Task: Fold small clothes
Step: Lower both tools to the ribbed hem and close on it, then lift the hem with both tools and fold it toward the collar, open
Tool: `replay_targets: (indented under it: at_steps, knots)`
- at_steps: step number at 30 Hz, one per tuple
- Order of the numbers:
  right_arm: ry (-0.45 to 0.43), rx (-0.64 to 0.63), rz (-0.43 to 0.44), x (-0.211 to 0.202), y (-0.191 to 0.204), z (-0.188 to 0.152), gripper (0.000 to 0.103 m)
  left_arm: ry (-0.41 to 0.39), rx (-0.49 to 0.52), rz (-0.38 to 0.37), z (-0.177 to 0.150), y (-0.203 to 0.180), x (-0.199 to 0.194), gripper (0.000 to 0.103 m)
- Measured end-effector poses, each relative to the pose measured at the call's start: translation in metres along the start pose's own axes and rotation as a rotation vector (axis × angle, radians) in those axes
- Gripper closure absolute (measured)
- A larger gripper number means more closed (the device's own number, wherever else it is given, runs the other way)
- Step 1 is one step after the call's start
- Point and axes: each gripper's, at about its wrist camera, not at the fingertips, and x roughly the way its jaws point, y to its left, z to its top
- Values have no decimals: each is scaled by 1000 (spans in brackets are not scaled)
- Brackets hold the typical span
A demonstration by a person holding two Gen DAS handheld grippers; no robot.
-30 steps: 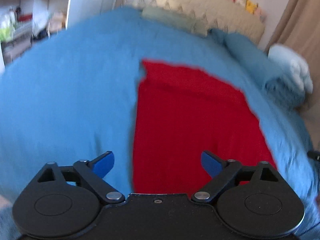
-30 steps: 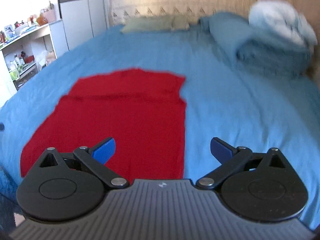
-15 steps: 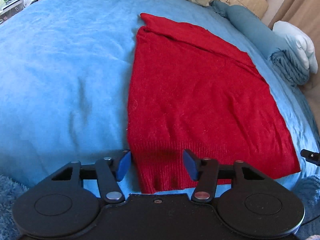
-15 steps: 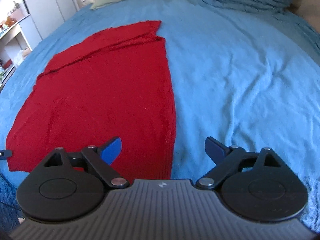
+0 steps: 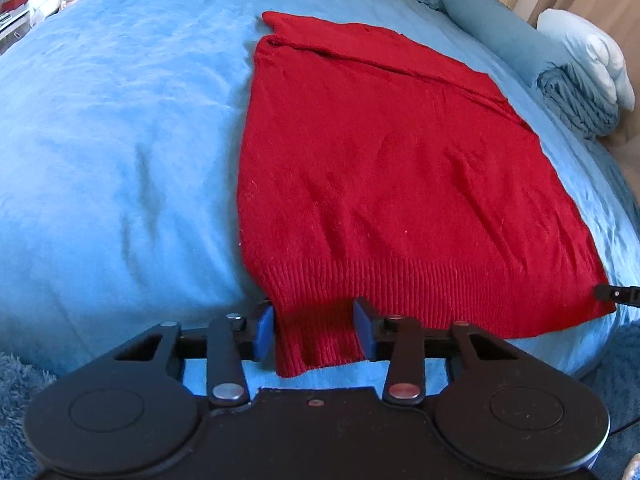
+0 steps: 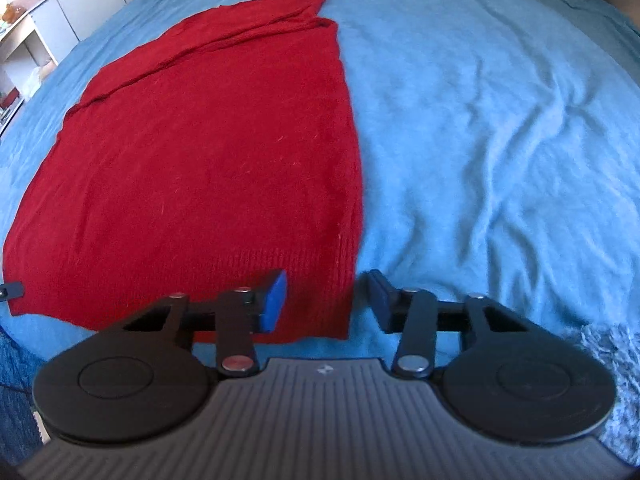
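A red knit sweater (image 5: 392, 168) lies flat on the blue bedspread (image 5: 112, 128), its ribbed hem nearest me. My left gripper (image 5: 316, 332) is at the hem's near left corner. Its jaws are closing, and the corner is bunched between the blue pads (image 5: 264, 330), which touch it on both sides. In the right wrist view the sweater (image 6: 208, 152) fills the left half. My right gripper (image 6: 326, 300) straddles the near right corner with its jaws closing. One pad rests on the hem, and the other stands on bare bedspread (image 6: 500, 140) just off the edge.
A folded blue blanket (image 5: 576, 96) and a white pillow (image 5: 592, 48) sit at the bed's far right. Shelves and a cabinet (image 6: 24, 40) stand to the left. A fluffy blue rug (image 6: 612, 360) lies below the bed's near edge.
Both grippers dropped to the sweater's near hem. The left jaws narrowed onto the left corner and bunched it. The right jaws narrowed around the right corner.
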Motion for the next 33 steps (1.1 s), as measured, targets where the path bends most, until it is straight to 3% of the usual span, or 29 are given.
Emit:
replay_targets:
  at_steps: [2,3,4,6,11,18,26,33]
  knots:
    - [1,1,3,-1,1,0,58,11,0,-1,0,0,1,74]
    - [0,-1,6,-1,2,0,69,17,-5,-5,0,1,2,87]
    - [-1,-2,9,-2,4,0,75,22,-14,-8,0,2,1,95]
    - [-10,-7,11,-3,5,0,80,23,-35,-19,0,4,-1,95]
    - [-48,-6,28,-12,6,1,82,4,-38,-18,1,2,-12,96]
    - [-129,57,132,-46,-2,20,82,-84,-59,-78,24,-1,-53,96]
    - [-278,79,244,-91,7,97,82,-262,-116,-162,108,-8,-90,97]
    - [-376,93,280,-86,26,215,82,-389,-128,-149,225,-12,-74,97]
